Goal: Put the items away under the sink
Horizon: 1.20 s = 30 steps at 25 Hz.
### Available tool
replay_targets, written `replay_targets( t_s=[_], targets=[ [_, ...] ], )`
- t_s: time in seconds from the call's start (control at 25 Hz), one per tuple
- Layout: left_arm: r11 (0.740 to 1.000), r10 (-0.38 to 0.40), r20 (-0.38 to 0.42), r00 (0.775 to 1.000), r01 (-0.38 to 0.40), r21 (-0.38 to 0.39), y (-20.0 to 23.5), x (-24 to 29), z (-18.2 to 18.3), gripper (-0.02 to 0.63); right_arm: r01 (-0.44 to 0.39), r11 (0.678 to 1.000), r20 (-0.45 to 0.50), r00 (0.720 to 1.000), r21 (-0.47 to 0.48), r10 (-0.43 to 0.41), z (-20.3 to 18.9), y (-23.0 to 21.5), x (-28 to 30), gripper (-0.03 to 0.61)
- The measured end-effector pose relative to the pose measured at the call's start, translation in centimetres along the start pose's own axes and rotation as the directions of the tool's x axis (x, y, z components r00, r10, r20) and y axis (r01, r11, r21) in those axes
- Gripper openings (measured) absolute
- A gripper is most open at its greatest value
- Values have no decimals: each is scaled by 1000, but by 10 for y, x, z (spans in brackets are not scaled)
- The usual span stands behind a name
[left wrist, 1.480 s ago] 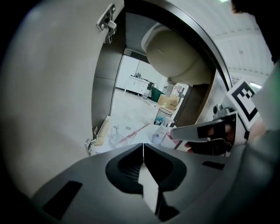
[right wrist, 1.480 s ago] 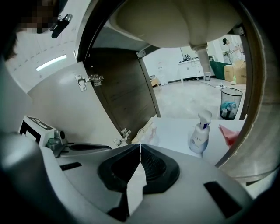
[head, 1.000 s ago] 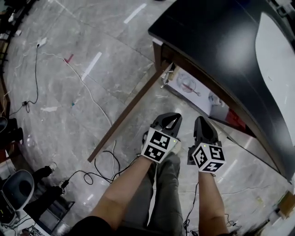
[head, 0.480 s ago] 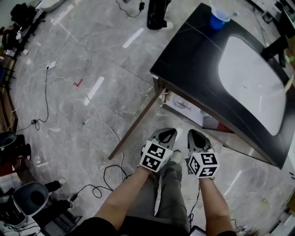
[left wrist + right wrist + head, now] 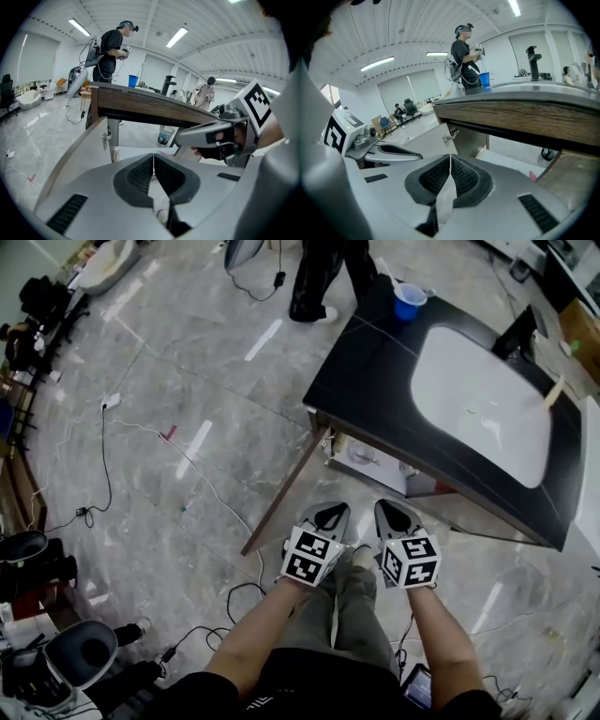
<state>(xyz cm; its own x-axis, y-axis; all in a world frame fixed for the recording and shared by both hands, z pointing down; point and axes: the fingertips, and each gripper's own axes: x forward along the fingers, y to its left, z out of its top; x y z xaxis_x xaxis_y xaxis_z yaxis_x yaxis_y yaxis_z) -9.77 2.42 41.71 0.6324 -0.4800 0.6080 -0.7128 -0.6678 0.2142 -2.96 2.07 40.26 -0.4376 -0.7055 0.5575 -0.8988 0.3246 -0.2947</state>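
A black counter (image 5: 375, 362) with a white sink (image 5: 478, 413) stands ahead. Its cabinet door (image 5: 286, 484) hangs open to the left. Under the sink lie a white flat item (image 5: 366, 454) and something red (image 5: 422, 486). My left gripper (image 5: 330, 512) and right gripper (image 5: 392, 509) are side by side just in front of the open cabinet, both shut with nothing between the jaws. The left gripper view shows shut pads (image 5: 153, 157), the counter's wooden edge (image 5: 154, 105) and a cup (image 5: 165, 136) below it. The right gripper's pads (image 5: 450, 159) also meet, below the counter edge (image 5: 520, 117).
A blue cup (image 5: 409, 299), a black faucet (image 5: 520, 334) and a wooden stick (image 5: 553, 390) are on the counter. A person (image 5: 323, 273) stands at its far corner. Cables (image 5: 122, 427) trail over the grey floor at left, with chairs and gear at the lower left.
Both grippers have risen together and stay shut and empty. The head view has pulled up and back, so the whole sink top now shows.
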Motion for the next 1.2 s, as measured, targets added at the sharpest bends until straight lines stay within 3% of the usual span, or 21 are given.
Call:
replay_targets(
  t_s=[0.4,0.8,1.2],
  targets=[
    [998,-48,-10,999,48,35,-28,-50,23,14,-16,998,-20,1000,55,17,14,14,-50,35],
    [987,-104,-30,994,107,121,-60,-77,49,14,-69,998,-48,996,7,69,16,42,-88,35],
    [985,-103,-25,994,105,140,-68,-87,61,14,-73,997,-16,997,-5,73,35,46,-109,34]
  ],
)
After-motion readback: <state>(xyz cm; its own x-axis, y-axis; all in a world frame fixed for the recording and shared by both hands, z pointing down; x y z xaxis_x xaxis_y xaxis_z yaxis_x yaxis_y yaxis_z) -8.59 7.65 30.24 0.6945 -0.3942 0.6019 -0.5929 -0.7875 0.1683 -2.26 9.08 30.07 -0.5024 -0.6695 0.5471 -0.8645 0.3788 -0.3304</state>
